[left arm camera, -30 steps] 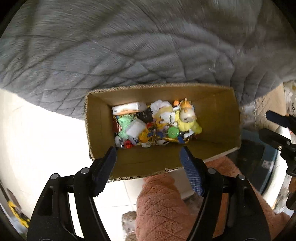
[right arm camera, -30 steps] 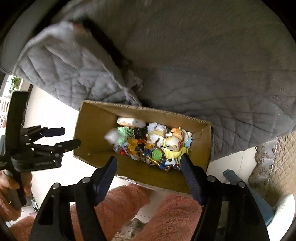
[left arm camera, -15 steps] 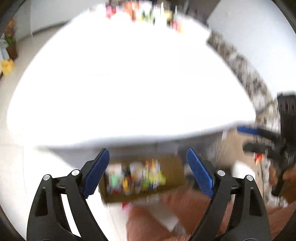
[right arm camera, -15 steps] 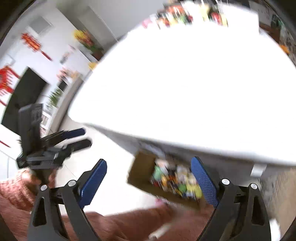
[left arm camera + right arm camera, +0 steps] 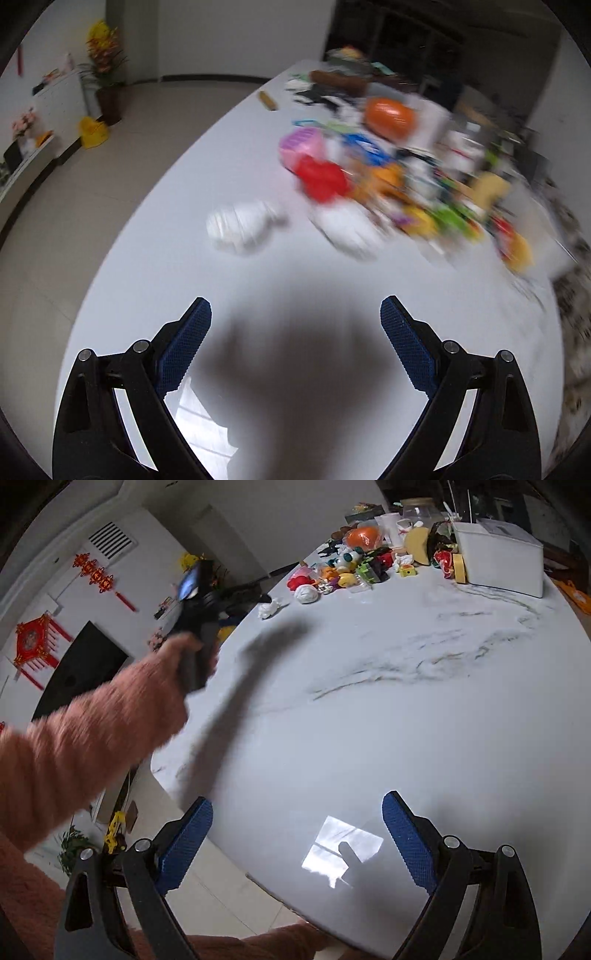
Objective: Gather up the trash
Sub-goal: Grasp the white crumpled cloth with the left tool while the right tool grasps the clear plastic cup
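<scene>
text: none could be read | labels: none legible on the blurred pile [image 5: 388, 177] at 1 o'clock on the table [image 5: 258, 280] | wall ornaments [image 5: 35, 646] at 9 o'clock: red, any characters too small to make out | white box [image 5: 498, 559] at 1 o'clock: no marking read

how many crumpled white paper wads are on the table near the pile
2. One white wad lies alone near the table edge; a rounder one touches the toy pile. More may be hidden inside it.
</scene>
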`<state>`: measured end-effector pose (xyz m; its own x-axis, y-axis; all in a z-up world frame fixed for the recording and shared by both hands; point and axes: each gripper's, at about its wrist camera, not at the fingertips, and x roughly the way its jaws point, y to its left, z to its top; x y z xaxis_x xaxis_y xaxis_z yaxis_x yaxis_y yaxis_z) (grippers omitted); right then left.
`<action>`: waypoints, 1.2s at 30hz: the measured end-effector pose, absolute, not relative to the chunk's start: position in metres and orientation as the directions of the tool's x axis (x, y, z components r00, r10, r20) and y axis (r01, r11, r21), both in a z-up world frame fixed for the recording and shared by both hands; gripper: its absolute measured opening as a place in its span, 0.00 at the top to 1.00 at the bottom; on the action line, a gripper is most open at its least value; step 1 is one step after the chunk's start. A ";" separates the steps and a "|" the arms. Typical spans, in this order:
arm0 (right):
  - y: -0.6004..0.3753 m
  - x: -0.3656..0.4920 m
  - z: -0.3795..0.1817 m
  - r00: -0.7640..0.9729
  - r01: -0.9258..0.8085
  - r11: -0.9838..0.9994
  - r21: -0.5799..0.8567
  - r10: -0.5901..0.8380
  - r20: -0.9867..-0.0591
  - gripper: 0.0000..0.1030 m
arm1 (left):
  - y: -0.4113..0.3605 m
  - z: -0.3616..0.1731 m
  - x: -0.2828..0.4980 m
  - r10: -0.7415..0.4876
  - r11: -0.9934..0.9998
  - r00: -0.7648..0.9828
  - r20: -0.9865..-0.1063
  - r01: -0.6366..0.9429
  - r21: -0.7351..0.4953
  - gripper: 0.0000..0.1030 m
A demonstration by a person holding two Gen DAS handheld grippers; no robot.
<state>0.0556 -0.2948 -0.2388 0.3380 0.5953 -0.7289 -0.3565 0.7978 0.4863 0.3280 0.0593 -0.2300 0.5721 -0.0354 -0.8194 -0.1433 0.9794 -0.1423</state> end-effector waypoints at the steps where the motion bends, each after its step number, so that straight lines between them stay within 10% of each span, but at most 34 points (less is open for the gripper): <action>1: -0.299 0.062 -0.241 0.333 -0.355 0.797 0.489 0.597 -0.730 0.11 | 0.065 -0.236 0.344 0.002 0.978 0.561 -0.828 -0.172 -0.115 0.12; 7: -0.313 0.097 -0.252 0.306 -0.346 0.779 0.523 0.620 -0.722 0.11 | 0.094 -0.264 0.393 0.081 0.962 0.519 -0.851 -0.265 -0.070 0.15; 9: -0.314 0.108 -0.253 0.297 -0.355 0.777 0.519 0.621 -0.726 0.11 | 0.095 -0.272 0.399 0.101 0.962 0.498 -0.861 -0.271 -0.044 0.48; 11: -0.315 0.116 -0.252 0.295 -0.369 0.779 0.507 0.615 -0.732 0.11 | 0.096 -0.271 0.397 0.095 0.961 0.509 -0.855 -0.270 -0.054 0.56; 36: -0.175 0.442 -0.287 0.433 -0.347 0.893 0.286 0.423 -0.796 0.30 | 0.001 -0.230 0.111 -0.157 0.923 0.505 -0.849 -0.231 -0.308 0.57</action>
<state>0.4422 -0.1751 -0.2867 0.4327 0.4234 -0.7959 -0.3472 0.8930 0.2863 0.1107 0.0011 -0.2302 0.5049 -0.1569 -0.8488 -0.2306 0.9231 -0.3078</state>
